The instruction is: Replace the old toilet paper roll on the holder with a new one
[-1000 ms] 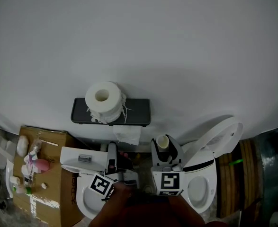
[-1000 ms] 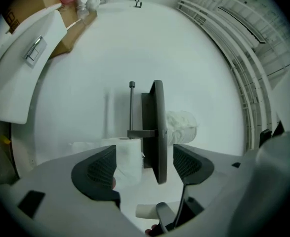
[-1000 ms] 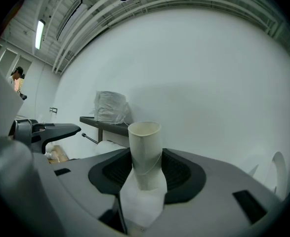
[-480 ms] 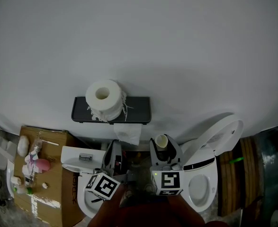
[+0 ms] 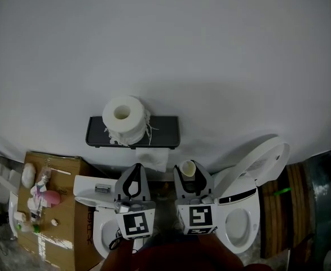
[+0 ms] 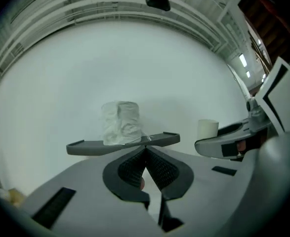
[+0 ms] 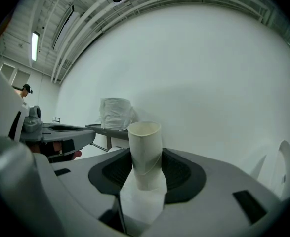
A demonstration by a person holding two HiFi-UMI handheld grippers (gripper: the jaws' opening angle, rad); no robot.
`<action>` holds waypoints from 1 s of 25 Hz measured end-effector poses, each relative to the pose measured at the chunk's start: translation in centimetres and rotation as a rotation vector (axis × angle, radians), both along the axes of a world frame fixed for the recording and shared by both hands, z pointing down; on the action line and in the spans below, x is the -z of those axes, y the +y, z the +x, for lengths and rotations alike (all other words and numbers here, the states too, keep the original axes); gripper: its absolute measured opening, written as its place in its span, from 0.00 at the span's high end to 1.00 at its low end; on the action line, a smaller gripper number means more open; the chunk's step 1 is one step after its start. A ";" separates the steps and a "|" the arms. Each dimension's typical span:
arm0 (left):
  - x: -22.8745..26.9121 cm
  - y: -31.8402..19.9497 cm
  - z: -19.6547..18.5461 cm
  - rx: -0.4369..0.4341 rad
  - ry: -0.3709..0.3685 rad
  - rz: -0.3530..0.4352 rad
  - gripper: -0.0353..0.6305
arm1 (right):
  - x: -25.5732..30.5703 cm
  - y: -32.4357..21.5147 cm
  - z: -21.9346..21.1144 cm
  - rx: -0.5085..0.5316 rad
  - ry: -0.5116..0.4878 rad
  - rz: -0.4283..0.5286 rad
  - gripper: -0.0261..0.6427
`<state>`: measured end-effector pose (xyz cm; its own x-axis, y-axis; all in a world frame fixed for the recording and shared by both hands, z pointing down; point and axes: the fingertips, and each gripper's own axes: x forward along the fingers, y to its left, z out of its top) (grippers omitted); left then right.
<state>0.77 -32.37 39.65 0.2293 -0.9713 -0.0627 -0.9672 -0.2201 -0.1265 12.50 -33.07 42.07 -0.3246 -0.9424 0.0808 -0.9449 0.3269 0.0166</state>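
A full white toilet paper roll (image 5: 123,119) (image 6: 121,123) (image 7: 116,113) stands upright on the dark shelf (image 5: 163,132) (image 6: 90,146) of the wall holder. A torn sheet of paper (image 5: 152,158) hangs below the shelf. My right gripper (image 5: 188,172) (image 7: 145,167) is shut on an empty cardboard tube (image 5: 188,169) (image 7: 145,152), held upright below the shelf's right end. My left gripper (image 5: 132,174) (image 6: 145,154) is shut with nothing in it, level, just below the shelf's front edge. The tube (image 6: 207,129) also shows in the left gripper view.
An open toilet (image 5: 250,191) with its lid raised stands at the lower right. A second toilet's tank (image 5: 92,189) is at the lower left. A cardboard box (image 5: 58,208) with small items on it stands at the far left. The white wall (image 5: 165,49) fills the upper view.
My left gripper has rolled from sideways to flat, risen toward the shelf, and its jaws have shut. The right gripper with the tube has barely moved.
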 end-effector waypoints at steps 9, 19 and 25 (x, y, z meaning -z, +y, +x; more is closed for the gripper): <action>-0.2 -0.4 -1.2 0.008 0.145 -0.044 0.92 | 0.0 0.0 -0.7 0.020 0.017 -0.015 0.67; 0.2 -0.4 -0.6 0.001 0.125 -0.027 0.92 | 0.5 -0.3 -1.0 0.049 0.019 -0.016 0.67; 0.7 -0.5 -0.2 -0.006 0.138 -0.025 0.92 | 1.1 -0.5 -1.1 0.060 0.023 -0.008 0.67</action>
<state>0.56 -32.92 38.92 0.2260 -0.9716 -0.0696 -0.9737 -0.2275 0.0131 11.42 -33.58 40.98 -0.3785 -0.9206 0.0967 -0.9230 0.3832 0.0355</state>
